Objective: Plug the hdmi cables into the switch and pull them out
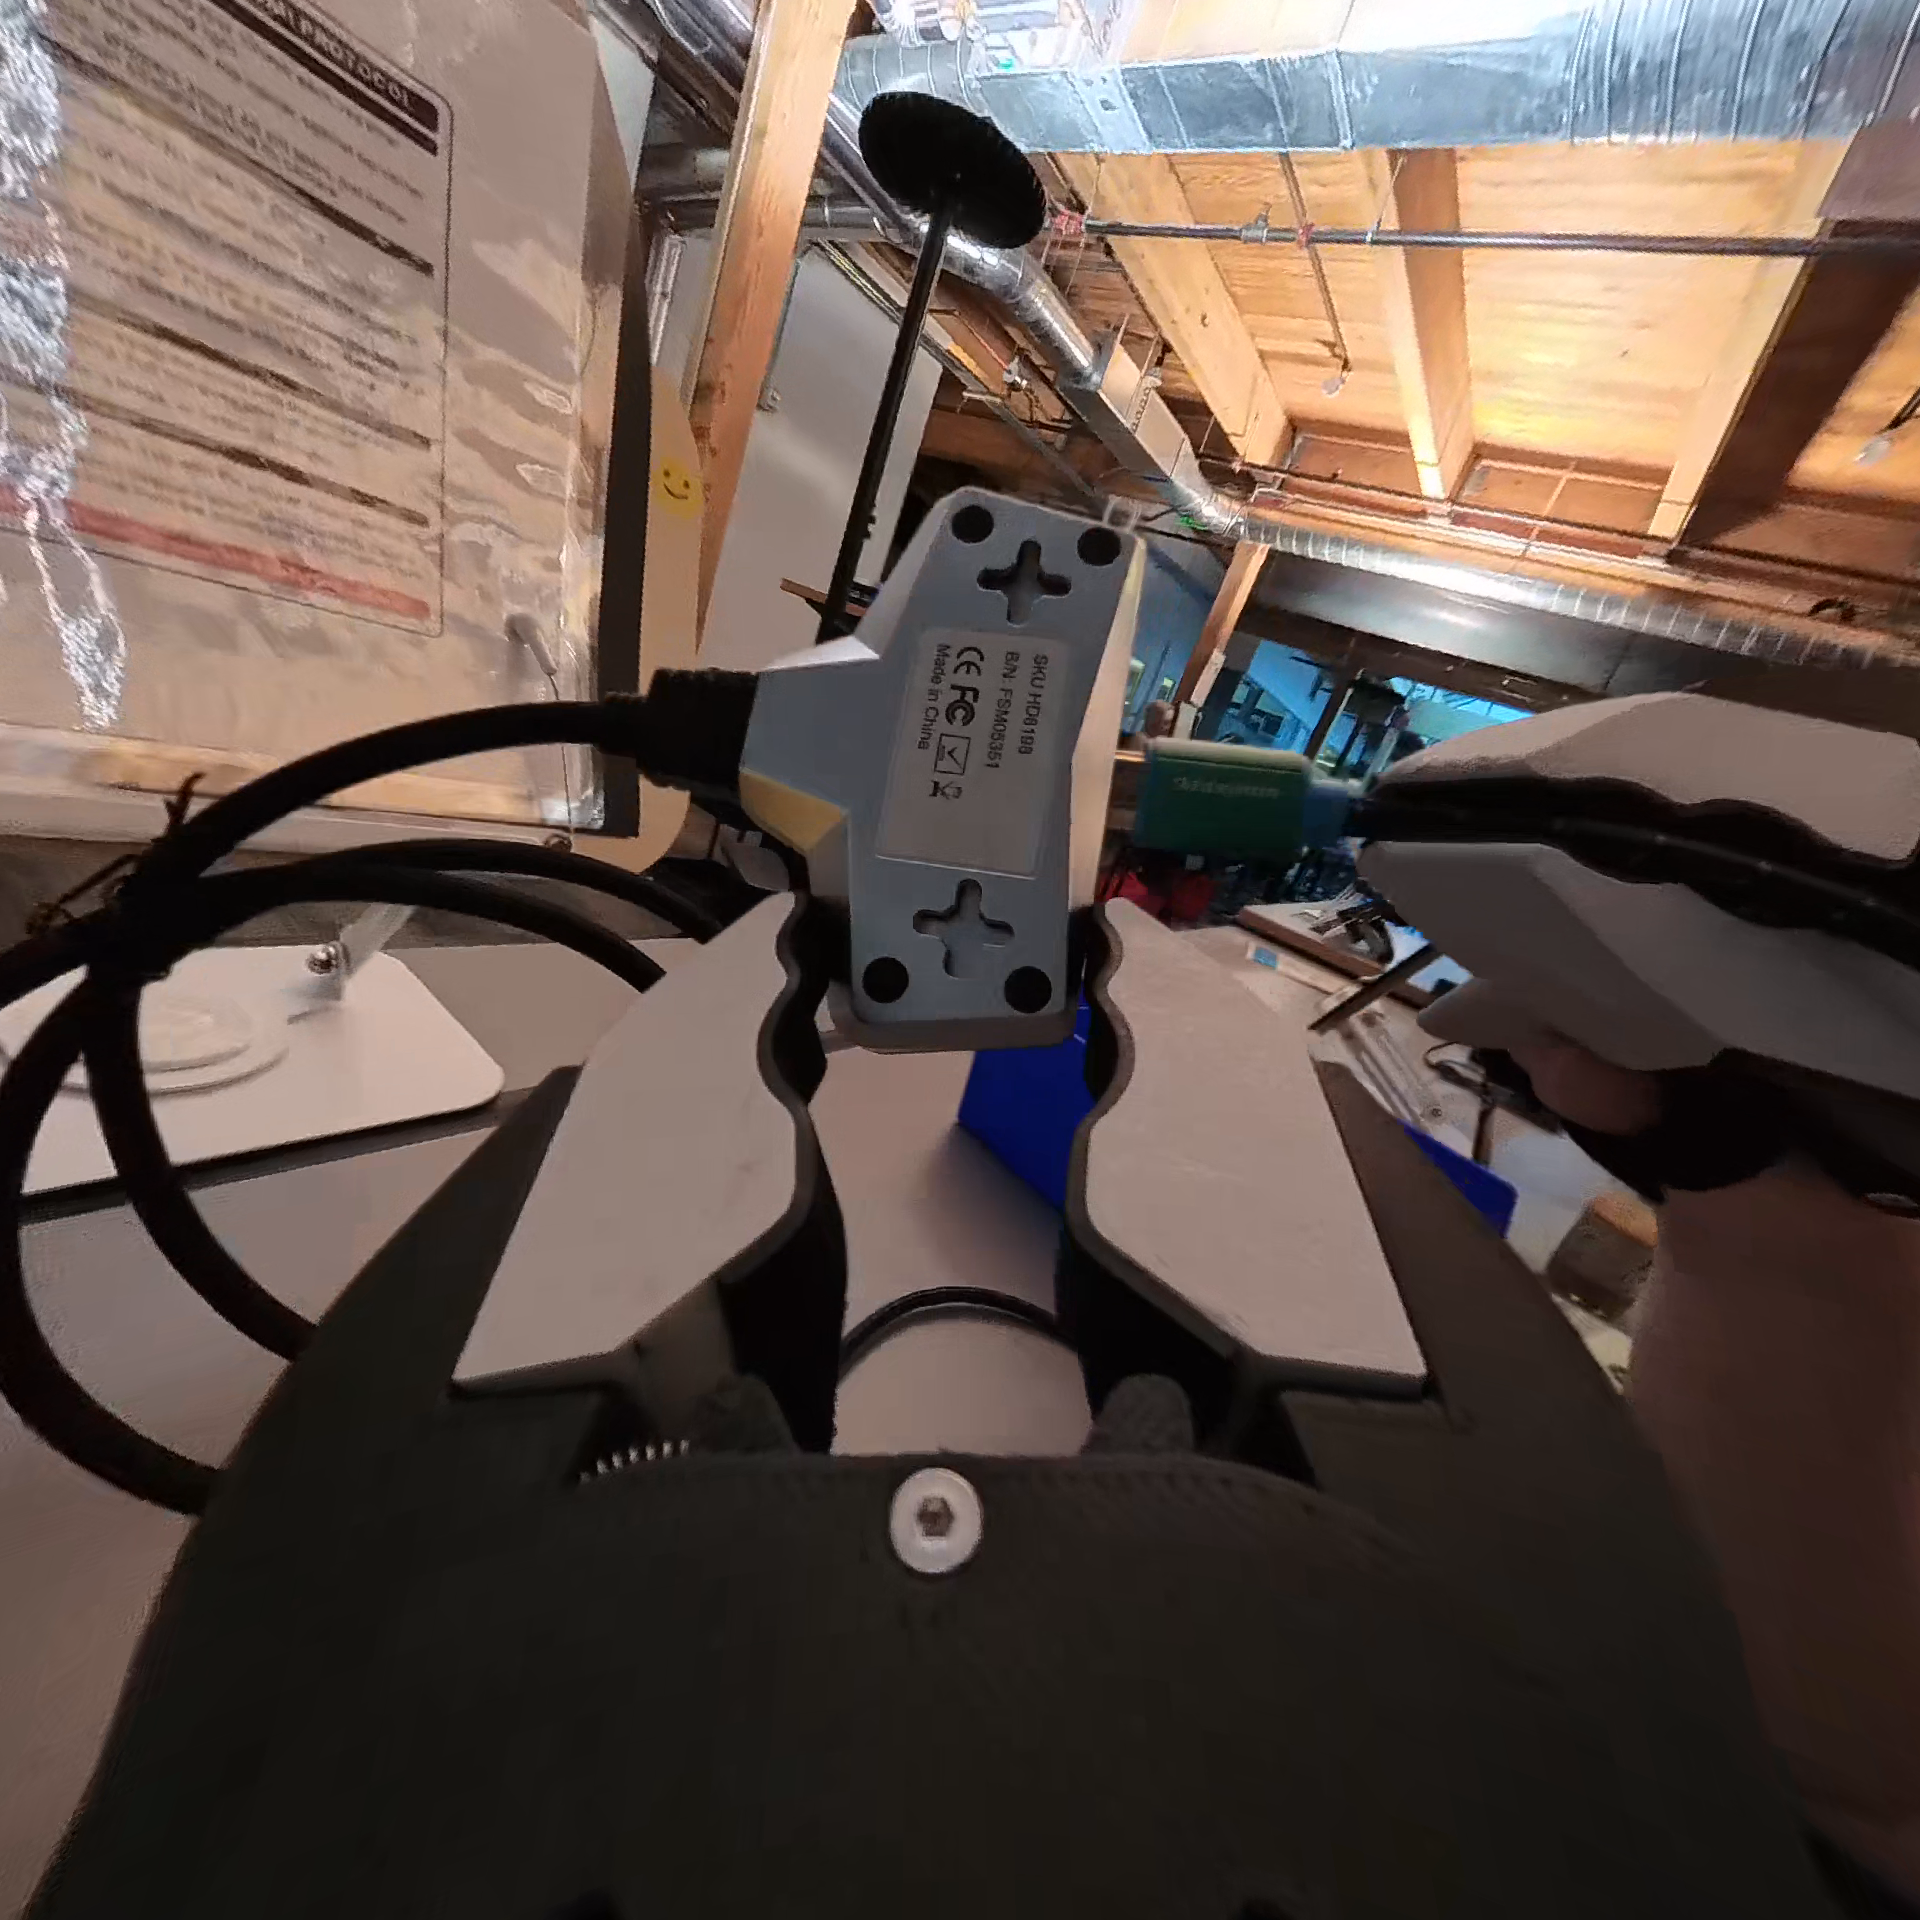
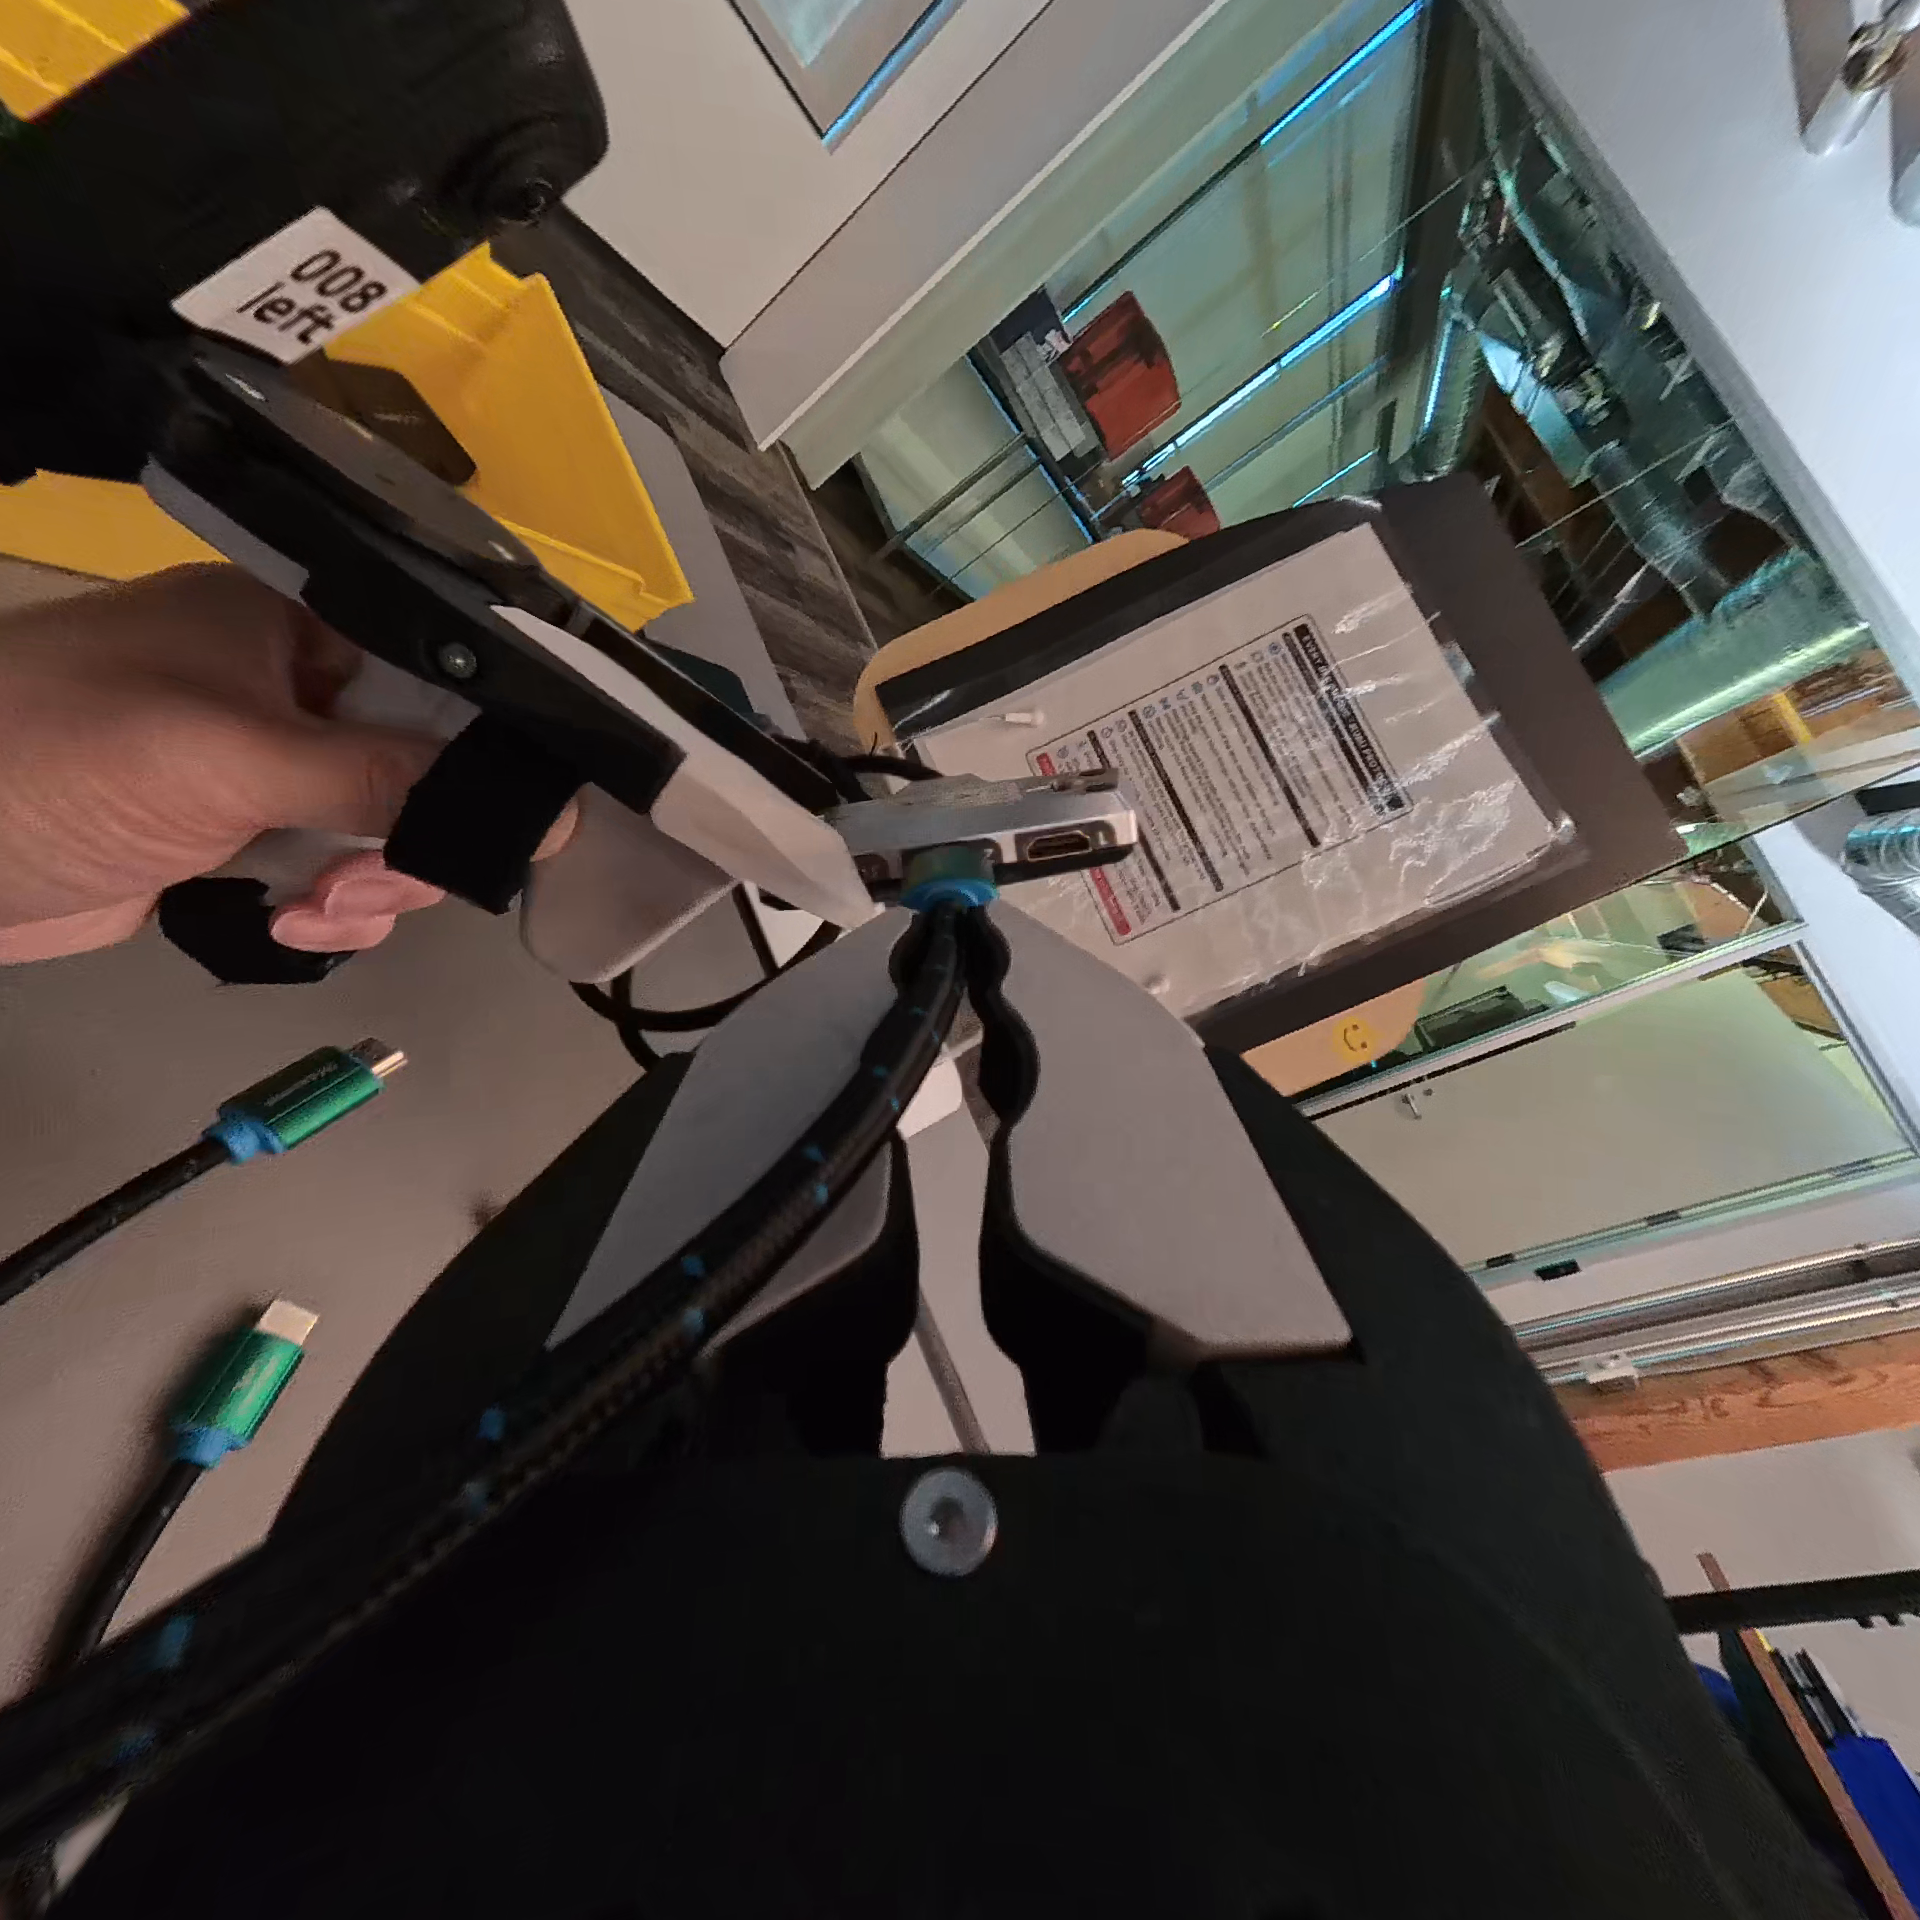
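Above grey table [image 2: 312, 1039], left gripper [image 1: 951, 940] jaws clamp switch [image 1: 966, 769]; right gripper [image 2: 951, 951] jaws pinch cable [image 2: 790, 1216].

The grey HDMI switch [image 1: 966, 769] is held up off the surface, underside showing, a black cable [image 1: 312, 769] plugged in at 1 end and a green-shelled HDMI plug [image 1: 1221, 795] entering the opposite side. 2 more green HDMI plugs [image 2: 301, 1101] lie loose on the grey surface.

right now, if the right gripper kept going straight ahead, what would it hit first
Most likely the switch: the right gripper holds the green plug's cable right at its port edge, plug apparently seated, though depth is unclear.
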